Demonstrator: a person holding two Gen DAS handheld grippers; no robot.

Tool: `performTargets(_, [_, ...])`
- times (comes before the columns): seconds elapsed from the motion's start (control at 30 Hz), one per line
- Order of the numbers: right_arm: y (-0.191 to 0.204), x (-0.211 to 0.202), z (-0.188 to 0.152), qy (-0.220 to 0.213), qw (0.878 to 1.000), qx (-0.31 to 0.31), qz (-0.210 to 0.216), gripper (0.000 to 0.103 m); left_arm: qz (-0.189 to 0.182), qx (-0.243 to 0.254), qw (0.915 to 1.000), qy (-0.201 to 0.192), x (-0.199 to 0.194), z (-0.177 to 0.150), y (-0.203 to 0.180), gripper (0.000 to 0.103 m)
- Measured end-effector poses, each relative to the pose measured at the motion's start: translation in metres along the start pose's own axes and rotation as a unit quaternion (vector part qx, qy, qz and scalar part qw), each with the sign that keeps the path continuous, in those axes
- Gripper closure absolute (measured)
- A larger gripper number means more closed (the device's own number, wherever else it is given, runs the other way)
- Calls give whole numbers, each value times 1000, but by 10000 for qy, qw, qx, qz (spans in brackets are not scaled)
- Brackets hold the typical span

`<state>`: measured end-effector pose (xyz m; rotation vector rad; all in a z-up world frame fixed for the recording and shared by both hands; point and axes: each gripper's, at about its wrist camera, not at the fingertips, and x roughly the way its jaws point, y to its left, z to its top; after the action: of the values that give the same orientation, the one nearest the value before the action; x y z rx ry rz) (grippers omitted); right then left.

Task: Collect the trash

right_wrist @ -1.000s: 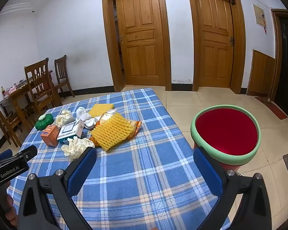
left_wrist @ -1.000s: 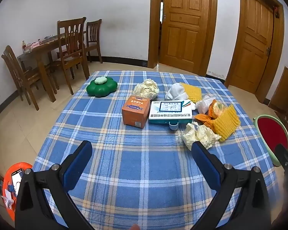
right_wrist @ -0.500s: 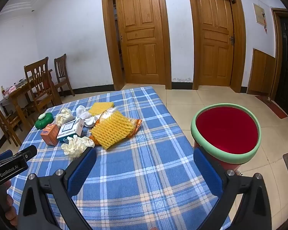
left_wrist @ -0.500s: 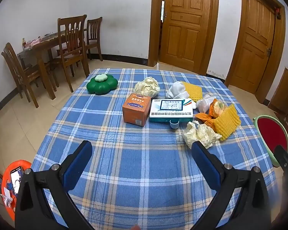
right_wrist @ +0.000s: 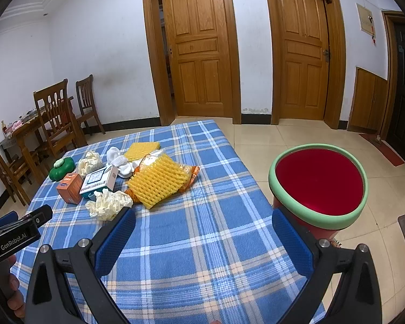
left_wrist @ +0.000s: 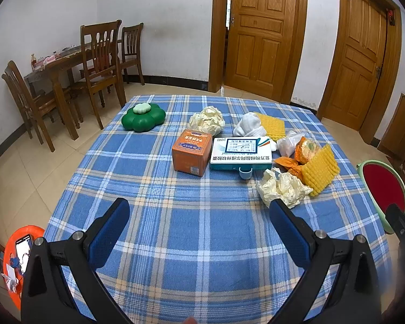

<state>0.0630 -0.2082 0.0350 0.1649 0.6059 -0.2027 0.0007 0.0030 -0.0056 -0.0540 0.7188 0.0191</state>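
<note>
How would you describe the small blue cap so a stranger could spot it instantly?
On the blue plaid tablecloth, find the white-and-teal medicine box beside the orange box. The small blue cap sits against its near edge, the only blue plastic piece among the trash.

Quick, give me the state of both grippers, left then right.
Left gripper: open, holding nothing, above the tablecloth.
Right gripper: open, holding nothing, near the red bin.

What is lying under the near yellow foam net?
An orange snack wrapper pokes out from under the yellow foam net, both on the checked tablecloth. How far it extends, and anything else beneath, is covered.
</note>
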Motion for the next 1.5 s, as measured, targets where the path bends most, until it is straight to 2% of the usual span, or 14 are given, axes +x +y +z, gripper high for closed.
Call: performTargets(1.5, [-2,2,-1,60,10000,22,7,0,0,9,10000,9,-1,2,-1,1])
